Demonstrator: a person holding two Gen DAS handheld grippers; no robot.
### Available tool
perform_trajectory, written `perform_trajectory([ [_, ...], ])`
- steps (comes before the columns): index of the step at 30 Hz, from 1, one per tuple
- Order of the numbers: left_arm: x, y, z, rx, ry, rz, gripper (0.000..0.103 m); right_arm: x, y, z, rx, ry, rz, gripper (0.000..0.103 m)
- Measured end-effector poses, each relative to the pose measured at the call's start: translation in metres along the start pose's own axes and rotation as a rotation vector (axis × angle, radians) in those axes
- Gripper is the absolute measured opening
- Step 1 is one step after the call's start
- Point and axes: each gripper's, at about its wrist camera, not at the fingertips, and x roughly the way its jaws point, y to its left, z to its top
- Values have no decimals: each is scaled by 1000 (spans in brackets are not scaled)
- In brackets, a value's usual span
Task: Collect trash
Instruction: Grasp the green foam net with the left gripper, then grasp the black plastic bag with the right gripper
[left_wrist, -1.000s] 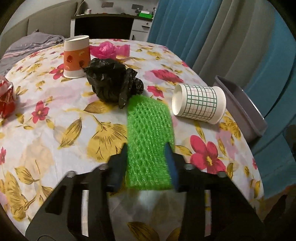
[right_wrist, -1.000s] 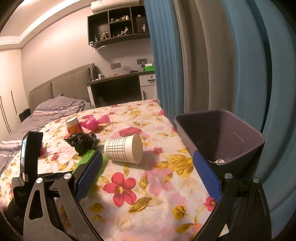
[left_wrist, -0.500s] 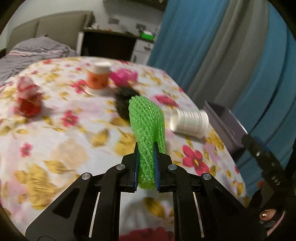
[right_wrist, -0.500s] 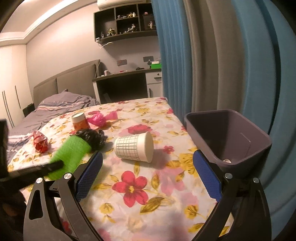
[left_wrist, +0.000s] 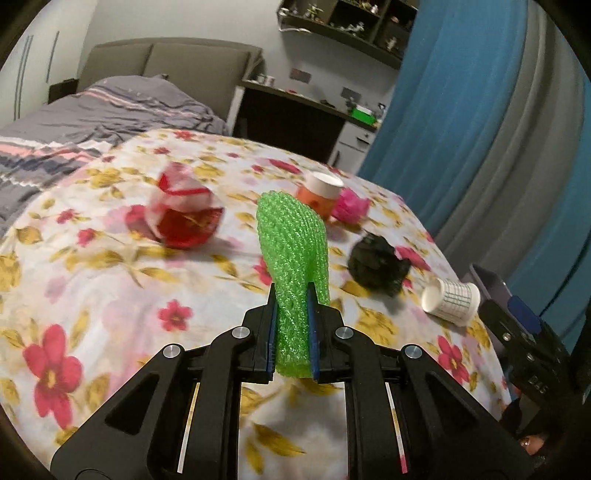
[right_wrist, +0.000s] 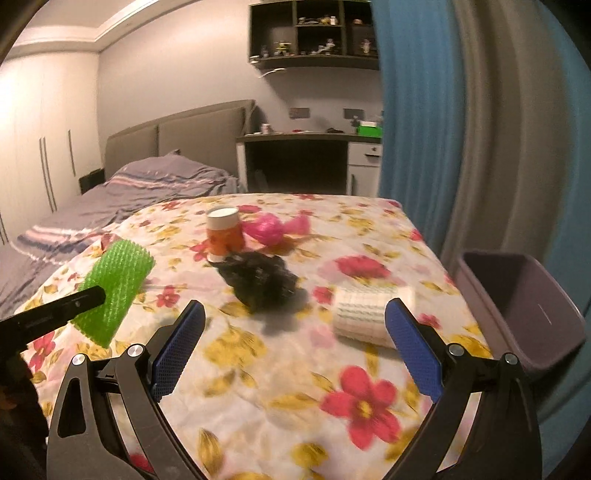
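Right wrist: black bag (right_wrist: 258, 282) before cup (right_wrist: 364, 314).

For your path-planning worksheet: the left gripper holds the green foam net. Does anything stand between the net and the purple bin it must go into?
Nothing blocks an airborne path. The left gripper holds the green foam net above the table. Below the way to the purple bin lie the black plastic bag and the tipped grid-pattern paper cup; the open right gripper hovers nearby.
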Motion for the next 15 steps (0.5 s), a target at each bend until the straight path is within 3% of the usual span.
perform_trajectory([
  [6, -14, 22, 9, -30, -40, 16, 13, 39, 25, 11, -31, 10, 58, 93],
  [10, -22, 31, 12, -27, -62, 17, 12, 75, 30, 17, -3, 82, 60, 90],
  [15, -22, 38, 11, -33, -64, 17, 13, 109, 34, 20, 13, 145, 40, 79],
])
